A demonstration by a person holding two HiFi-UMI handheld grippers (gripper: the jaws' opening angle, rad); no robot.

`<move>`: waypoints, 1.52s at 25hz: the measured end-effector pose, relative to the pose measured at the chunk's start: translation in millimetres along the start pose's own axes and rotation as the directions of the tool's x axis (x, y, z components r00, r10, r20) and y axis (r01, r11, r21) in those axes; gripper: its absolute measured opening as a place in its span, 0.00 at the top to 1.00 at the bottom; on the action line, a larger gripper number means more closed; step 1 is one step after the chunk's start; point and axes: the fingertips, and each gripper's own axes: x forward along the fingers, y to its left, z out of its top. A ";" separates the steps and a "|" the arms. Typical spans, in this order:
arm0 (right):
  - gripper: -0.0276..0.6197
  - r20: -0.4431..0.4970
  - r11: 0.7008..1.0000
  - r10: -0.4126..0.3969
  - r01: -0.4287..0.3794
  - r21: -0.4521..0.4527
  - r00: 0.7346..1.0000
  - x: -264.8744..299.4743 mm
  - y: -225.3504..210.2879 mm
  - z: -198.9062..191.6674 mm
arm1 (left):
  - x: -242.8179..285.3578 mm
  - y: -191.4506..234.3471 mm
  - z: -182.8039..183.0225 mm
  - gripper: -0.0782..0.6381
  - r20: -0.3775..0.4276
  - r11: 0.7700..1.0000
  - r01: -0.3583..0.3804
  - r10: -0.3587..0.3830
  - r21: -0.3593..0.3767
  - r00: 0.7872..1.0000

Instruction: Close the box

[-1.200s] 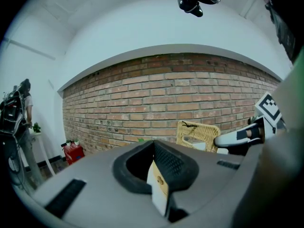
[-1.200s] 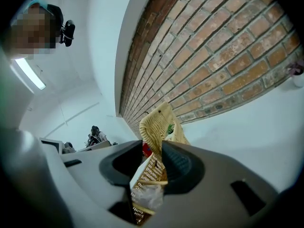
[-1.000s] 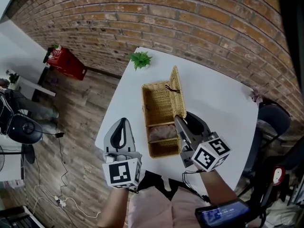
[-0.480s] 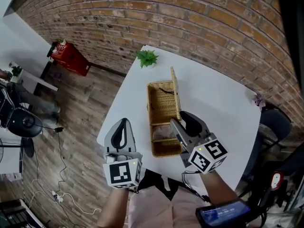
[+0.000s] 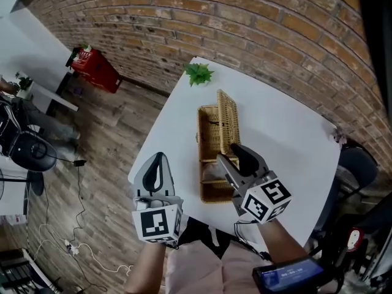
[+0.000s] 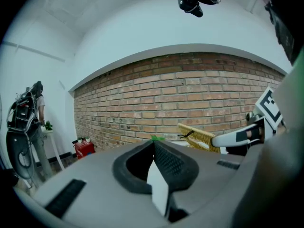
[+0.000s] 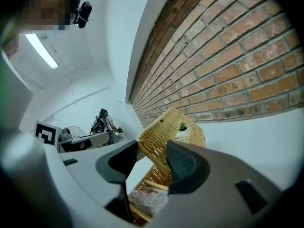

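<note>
A woven wicker box (image 5: 210, 167) stands on the white table (image 5: 282, 133), its hinged lid (image 5: 227, 116) raised and leaning over the opening. My right gripper (image 5: 229, 154) sits at the box's near right side. In the right gripper view the lid (image 7: 159, 134) passes between the jaws of my right gripper (image 7: 152, 148), which have just been opening; a gap shows on the left side. A crumpled clear bag (image 7: 148, 198) lies inside the box. My left gripper (image 5: 159, 157) hovers left of the box, jaws together and empty, also seen as the left gripper (image 6: 153, 142).
A small green plant (image 5: 199, 73) sits at the table's far corner. On the wooden floor to the left are a red crate (image 5: 95, 69) and cables. A dark chair (image 5: 358, 164) stands at the table's right. A person (image 6: 28, 118) stands far left.
The right jaws stand wider around the lid than before, and the lid leans lower over the box. The right gripper shifted a little. The left gripper stayed put.
</note>
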 end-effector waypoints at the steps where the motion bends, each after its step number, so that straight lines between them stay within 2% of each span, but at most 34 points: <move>1: 0.65 -0.007 1.000 0.002 -0.002 -0.006 1.000 2.1 1.4 -1.6 | -0.3 1.6 -1.0 0.88 -0.002 1.000 -0.004 0.004 -0.001 1.000; 11: 0.64 -0.032 0.999 0.018 -0.019 -0.043 0.999 11.0 9.3 -11.0 | -2.2 13.7 -10.6 0.88 -0.021 1.000 -0.026 0.025 -0.013 0.999; 20: 0.63 -0.087 0.999 0.044 -0.046 -0.026 0.995 18.6 12.7 -29.6 | -3.3 16.9 -19.1 0.88 -0.036 0.999 -0.033 0.032 -0.022 0.999; 31: 0.63 -0.083 0.998 0.054 -0.056 -0.021 0.995 19.2 13.1 -27.6 | -3.1 14.3 -18.4 0.88 -0.035 0.999 -0.035 0.035 -0.024 0.999; 38: 0.63 -0.045 0.997 0.064 -0.065 -0.039 0.997 12.1 21.8 -10.5 | -5.8 2.6 0.8 0.88 0.009 0.999 -0.022 0.022 -0.033 1.000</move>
